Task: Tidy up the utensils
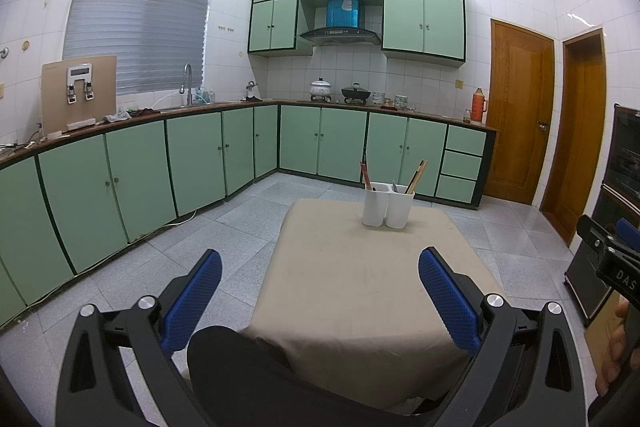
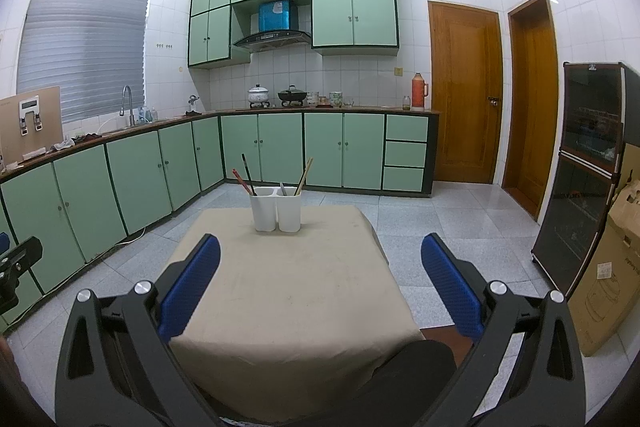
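A white two-compartment utensil holder [image 1: 387, 205] [image 2: 276, 209] stands near the far edge of a small table under a beige cloth [image 1: 360, 287] [image 2: 280, 287]. Its left cup holds red and dark chopsticks [image 1: 365, 171] [image 2: 245, 175]. Its right cup holds wooden chopsticks [image 1: 416, 177] [image 2: 304, 175] and a grey utensil [image 2: 282, 188]. My left gripper [image 1: 320, 267] is open and empty, held above the table's near edge. My right gripper [image 2: 320, 253] is open and empty, held back at the near edge too.
Green cabinets [image 1: 200, 155] and a counter with pots [image 2: 276, 95] line the far walls. A dark glass cabinet [image 2: 580, 167] and a cardboard box [image 2: 608, 267] stand at the right. Two wooden doors [image 2: 464, 91] are behind. A dark-clad knee [image 1: 240, 367] is under the table's near edge.
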Action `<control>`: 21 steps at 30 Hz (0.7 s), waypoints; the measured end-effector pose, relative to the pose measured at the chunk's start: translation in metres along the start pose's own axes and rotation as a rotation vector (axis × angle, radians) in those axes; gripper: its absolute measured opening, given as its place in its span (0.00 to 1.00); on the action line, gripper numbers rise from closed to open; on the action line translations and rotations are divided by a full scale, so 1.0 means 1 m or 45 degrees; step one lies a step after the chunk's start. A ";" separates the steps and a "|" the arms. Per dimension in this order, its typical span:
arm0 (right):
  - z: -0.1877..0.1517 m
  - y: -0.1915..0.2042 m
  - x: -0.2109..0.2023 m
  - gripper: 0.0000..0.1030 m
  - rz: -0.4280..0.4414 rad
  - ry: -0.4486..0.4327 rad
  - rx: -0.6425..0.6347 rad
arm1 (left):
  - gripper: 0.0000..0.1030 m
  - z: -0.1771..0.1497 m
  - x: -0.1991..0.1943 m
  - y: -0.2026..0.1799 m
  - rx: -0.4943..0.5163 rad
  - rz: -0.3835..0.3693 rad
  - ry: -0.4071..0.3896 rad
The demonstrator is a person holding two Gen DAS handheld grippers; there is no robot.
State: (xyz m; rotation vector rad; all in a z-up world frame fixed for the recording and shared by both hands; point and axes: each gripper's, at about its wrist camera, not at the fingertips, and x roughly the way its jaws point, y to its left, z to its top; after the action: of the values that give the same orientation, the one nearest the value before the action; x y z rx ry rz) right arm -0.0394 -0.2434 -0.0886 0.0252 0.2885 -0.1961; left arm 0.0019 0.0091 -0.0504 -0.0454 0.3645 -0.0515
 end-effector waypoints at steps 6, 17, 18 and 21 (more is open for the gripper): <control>0.001 -0.001 0.000 0.95 0.000 -0.003 -0.002 | 0.94 0.000 0.000 0.000 0.002 0.002 -0.002; 0.000 0.000 0.000 0.95 -0.001 -0.006 0.001 | 0.94 0.000 0.000 -0.001 0.004 0.002 -0.001; 0.000 0.000 0.000 0.95 -0.002 -0.005 0.002 | 0.94 0.000 0.000 -0.001 0.004 0.001 -0.001; 0.000 0.000 0.000 0.95 -0.003 -0.005 0.002 | 0.94 0.001 0.000 -0.003 0.004 -0.001 0.000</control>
State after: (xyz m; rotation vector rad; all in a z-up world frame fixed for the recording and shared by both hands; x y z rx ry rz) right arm -0.0393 -0.2434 -0.0886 0.0259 0.2842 -0.1984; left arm 0.0021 0.0065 -0.0492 -0.0426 0.3645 -0.0532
